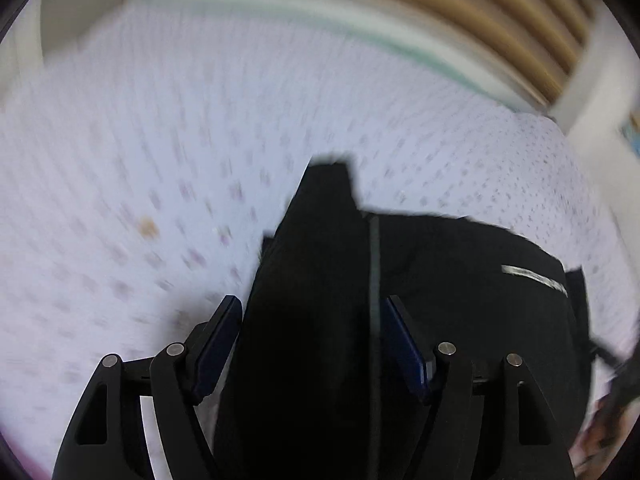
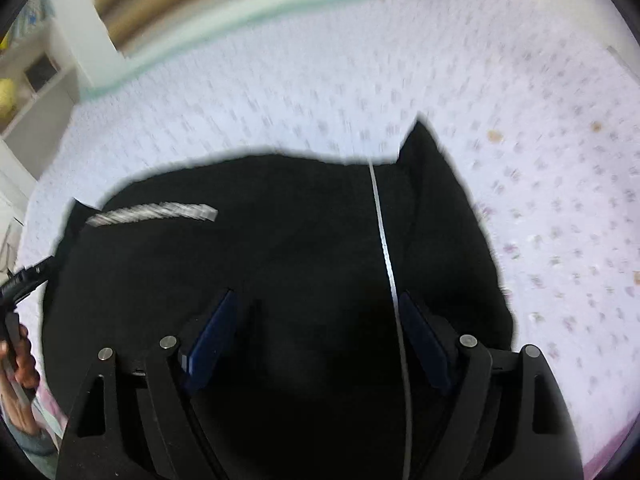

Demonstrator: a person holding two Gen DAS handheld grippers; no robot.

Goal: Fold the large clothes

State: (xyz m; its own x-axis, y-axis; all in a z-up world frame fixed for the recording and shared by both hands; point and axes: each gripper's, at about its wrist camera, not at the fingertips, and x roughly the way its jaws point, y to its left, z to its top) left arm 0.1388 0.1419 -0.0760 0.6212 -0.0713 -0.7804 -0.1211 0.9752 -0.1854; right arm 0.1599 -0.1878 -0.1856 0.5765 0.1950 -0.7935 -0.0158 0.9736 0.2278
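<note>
1. Black, soft fabric: the garment [image 2: 280, 264] lies in a partly folded heap on the pale flower-print bedsheet [image 1: 160, 140], with one thin light stripe [image 2: 382, 240] down it and a short silvery band [image 2: 152, 213] near one side
2. My left gripper [image 1: 312, 344] has its jaws spread, and a dark fold of the cloth lies between the blue pads [image 1: 216, 348]; they are not closed on it. Whether the cloth touches them I cannot tell
3. My right gripper [image 2: 316, 340] is likewise spread wide above the dark cloth, holding nothing
4. Both views are motion-blurred, so fine detail is uncertain
5. Handling judgement: the cloth looks limp and thick, probably moderately heavy for clothing; it should drape and sag rather than hold shape, and layers may slip over each other. Not fragile
6. Grip judgement: take it at an outer edge or corner, one gripper each side, pinching all layers together; the pointed corner [image 2: 420, 140] at the far edge is a candidate
7. Risk: catching only the top layer would undo the fold
</note>
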